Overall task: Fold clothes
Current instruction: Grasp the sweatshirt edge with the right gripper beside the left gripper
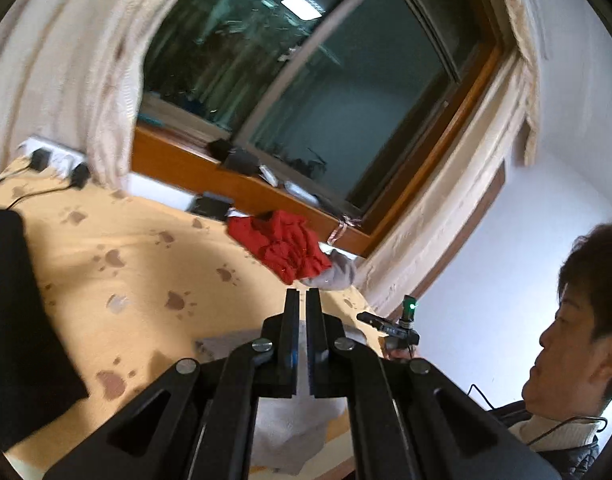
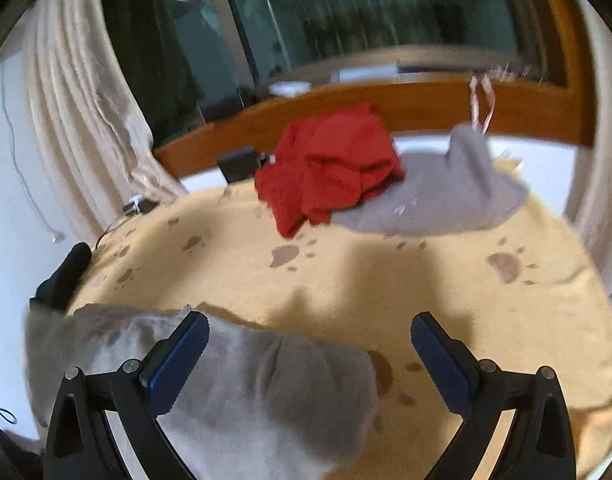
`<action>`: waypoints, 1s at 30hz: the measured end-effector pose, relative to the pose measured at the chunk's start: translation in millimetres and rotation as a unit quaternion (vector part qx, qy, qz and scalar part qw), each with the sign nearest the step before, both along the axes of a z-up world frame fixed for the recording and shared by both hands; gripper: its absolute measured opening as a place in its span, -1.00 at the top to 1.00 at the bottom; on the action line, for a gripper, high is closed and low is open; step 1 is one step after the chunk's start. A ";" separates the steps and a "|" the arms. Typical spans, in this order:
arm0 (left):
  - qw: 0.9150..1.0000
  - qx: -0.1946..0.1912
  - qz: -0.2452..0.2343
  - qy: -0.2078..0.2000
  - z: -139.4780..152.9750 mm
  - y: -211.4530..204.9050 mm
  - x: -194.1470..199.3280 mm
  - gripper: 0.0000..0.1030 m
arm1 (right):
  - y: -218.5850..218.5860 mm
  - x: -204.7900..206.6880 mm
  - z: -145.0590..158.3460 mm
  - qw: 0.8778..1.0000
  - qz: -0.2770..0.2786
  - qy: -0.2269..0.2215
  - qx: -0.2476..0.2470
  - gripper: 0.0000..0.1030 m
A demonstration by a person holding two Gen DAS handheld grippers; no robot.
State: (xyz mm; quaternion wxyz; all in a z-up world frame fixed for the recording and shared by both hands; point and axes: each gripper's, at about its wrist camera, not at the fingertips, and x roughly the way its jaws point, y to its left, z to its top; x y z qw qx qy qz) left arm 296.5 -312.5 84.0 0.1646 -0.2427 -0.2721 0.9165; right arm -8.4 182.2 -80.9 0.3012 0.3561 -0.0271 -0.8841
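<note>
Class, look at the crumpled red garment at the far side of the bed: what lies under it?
The red garment overlaps the edge of a grey garment on the paw-print blanket. How far the grey cloth runs beneath it is covered.

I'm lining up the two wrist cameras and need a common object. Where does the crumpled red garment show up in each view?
Left wrist: the red garment lies right of centre, beyond the left gripper, under the window sill.
Right wrist: the red garment lies at upper centre, far beyond the right gripper, partly on a grey cloth.
Shared landmark: the wooden window sill just behind it.
</note>
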 end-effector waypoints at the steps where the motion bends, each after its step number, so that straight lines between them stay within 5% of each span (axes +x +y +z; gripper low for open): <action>1: 1.000 0.004 0.005 -0.004 -4.0 -3.7 2.7 0.93 | 0.2 -7.4 -4.2 1.000 -0.008 -0.014 0.000 -1.00; 7: 0.999 0.019 0.012 -0.039 -31.1 -15.6 -0.8 0.82 | -5.2 -14.1 -10.7 0.999 -0.024 -0.045 -0.017 -1.00; 9: 0.998 0.020 -0.004 -0.055 -43.2 -11.9 -14.4 0.47 | -15.3 -6.4 -6.9 0.999 -0.008 -0.037 -0.013 -1.00; 11: 0.997 0.025 -0.021 -0.070 -56.7 -7.0 -30.2 -0.66 | -28.2 1.2 -3.4 1.000 0.011 -0.029 0.002 -1.00; 12: 0.996 0.033 -0.027 -0.075 -63.7 -4.6 -39.1 -0.79 | -32.7 3.9 -2.9 0.999 0.017 -0.027 0.008 -1.00; 19: 0.983 0.035 -0.080 -0.160 -106.8 13.8 -95.2 -0.81 | -44.3 13.5 -9.5 0.999 0.023 -0.029 0.018 -1.00; 24: 0.947 0.076 -0.153 -0.272 -153.5 35.7 -132.6 -0.80 | -37.9 12.0 -14.7 0.999 0.010 -0.034 0.013 -1.00; 27: 0.933 0.081 -0.170 -0.305 -167.4 46.7 -139.3 -0.76 | -34.8 12.5 -17.0 0.999 0.003 -0.032 0.015 -0.99; 30: 0.929 0.107 -0.169 -0.313 -171.1 46.7 -138.6 -0.30 | -32.9 11.5 -22.4 0.999 0.000 -0.033 0.021 -1.00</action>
